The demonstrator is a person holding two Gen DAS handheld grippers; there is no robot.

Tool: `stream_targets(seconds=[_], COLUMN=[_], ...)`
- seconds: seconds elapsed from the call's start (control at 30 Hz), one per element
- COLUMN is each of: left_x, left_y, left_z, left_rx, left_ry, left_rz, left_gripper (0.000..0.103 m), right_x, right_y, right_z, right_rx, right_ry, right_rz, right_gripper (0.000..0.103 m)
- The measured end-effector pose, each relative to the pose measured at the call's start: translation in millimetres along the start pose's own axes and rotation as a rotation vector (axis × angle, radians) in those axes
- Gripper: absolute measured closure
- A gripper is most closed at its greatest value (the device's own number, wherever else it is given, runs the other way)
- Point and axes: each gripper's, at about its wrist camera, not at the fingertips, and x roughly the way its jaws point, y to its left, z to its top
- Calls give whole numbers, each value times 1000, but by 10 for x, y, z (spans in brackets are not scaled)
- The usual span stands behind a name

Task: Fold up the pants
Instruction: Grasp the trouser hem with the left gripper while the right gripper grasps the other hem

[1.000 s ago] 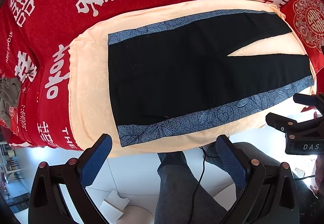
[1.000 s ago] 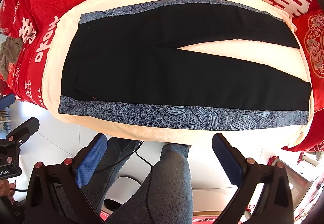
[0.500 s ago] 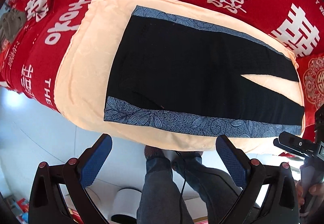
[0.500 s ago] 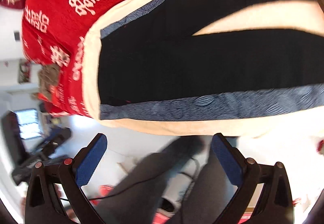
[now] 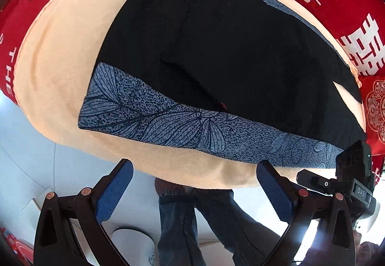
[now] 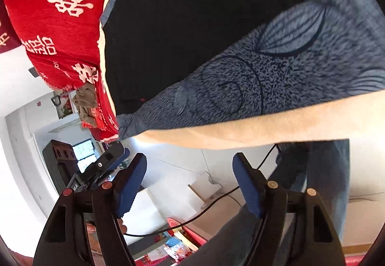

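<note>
The pants (image 5: pixel 228 49) lie lengthwise along the cream pad's (image 5: pixel 55 68) near edge. The left gripper (image 5: pixel 195 191), jaws wide and empty, hovers off the waist-end patterned stripe (image 5: pixel 149 119); the right gripper (image 6: pixel 190 184), equally wide, waits further along it.

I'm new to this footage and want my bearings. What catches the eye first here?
The black pants with a blue leaf-print side stripe, lying flat on a peach blanket over a red bedspread. Both the left gripper and right gripper hover at the near edge, jaws open and empty.
</note>
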Motion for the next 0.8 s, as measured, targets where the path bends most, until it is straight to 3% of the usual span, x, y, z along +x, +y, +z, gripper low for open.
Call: stream_targets(seconds=[0.17,0.3,0.4,0.43,0.5,0.57,0.63,0.8], left_x=[223,219,164,147,149,164,206,246], left_y=[163,214,165,154,131,101,109,115], left_z=[34,129,215,266,314,340,383,363], left_rx=[-76,-125,-112,-104,-89,-84,-95,-80], left_ry=[-16,-70,-115,-123,-130,-123,-96,-63], left_rz=[-87,-191,-230,-234,-220,-201,-192,-169], left_gripper=[0,0,0,1,13,33,42,42], right_x=[3,-190,-322,-355,-383,-422,-493,-666], right_y=[-199,-8,180,236,272,245,167,-189], right_z=[145,178,203,215,213,230,218,97], right_rx=[62,14,-36,-53,-63,-62,-29,70], right_ry=[-112,-190,-215,-214,-207,-206,-223,-243], right_rz=[124,232,286,293,293,276,245,198], right_gripper=[26,40,42,42,42,42,42,42])
